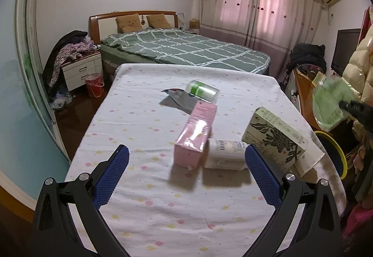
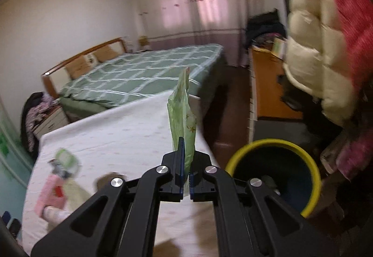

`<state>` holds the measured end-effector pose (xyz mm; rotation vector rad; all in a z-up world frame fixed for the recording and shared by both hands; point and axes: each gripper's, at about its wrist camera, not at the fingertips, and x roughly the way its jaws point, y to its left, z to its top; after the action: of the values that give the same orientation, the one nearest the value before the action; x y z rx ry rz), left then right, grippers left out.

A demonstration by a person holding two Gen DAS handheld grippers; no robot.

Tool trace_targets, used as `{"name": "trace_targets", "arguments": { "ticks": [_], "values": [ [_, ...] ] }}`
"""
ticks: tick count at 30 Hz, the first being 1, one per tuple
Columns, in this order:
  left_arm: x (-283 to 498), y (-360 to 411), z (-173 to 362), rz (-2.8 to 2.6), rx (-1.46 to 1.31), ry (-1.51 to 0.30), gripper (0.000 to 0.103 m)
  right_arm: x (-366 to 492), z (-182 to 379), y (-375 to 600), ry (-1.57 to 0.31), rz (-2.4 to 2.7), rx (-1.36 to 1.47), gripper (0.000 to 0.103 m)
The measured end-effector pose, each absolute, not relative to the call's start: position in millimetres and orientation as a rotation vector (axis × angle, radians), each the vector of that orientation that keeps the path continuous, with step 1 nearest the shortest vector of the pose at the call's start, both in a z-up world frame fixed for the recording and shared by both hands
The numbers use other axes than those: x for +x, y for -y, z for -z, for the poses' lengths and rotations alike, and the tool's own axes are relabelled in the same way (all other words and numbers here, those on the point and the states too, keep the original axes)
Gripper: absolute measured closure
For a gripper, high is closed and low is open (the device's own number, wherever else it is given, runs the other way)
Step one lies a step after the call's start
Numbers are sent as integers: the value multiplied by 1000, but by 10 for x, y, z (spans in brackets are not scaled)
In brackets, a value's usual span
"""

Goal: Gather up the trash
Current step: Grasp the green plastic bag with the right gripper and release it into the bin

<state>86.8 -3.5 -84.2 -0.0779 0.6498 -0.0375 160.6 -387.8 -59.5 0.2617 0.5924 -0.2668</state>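
Green pouch (image 2: 184, 117), clenched upright in the right tool (image 2: 185, 173), held just left of the bin (image 2: 310, 177) and above the desk (image 2: 116, 140) edge; not yet dropped. Bin interior dark, contents unclear. Left of the bin, on the desk: pink box (image 1: 195, 133), white bottle (image 1: 223, 154), patterned box (image 1: 275, 138), green jar (image 1: 202, 91), foil wrapper (image 1: 174, 99), all uncollected. Left tool (image 1: 186, 163) released, hovering before them.

No legible txt; box (image 1: 275, 138) print too blurred.
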Motion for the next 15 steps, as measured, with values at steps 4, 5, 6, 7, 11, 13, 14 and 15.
{"name": "trace_targets", "arguments": {
  "ticks": [4,5,6,7,11,13,14,15],
  "values": [
    [900,172,858,54,-57,-659,5,1540,829,4217,-622,352,283,100],
    [913,225,867,60,-48,-663,5,1535,880,4285,-629,368,290,100],
    [924,265,875,65,-41,-667,5,1536,936,4348,-637,383,299,100],
    [932,295,880,69,-35,-670,5,1534,997,4424,-647,396,310,100],
    [974,426,906,86,-14,-685,5,1529,1167,4635,-677,430,336,100],
    [994,498,918,95,-2,-691,5,1529,1240,4708,-689,442,346,99],
    [999,525,923,99,3,-693,5,1524,1252,4699,-692,447,349,98],
    [1008,560,932,103,9,-696,5,1526,1276,4719,-697,453,351,98]
  ]
}}
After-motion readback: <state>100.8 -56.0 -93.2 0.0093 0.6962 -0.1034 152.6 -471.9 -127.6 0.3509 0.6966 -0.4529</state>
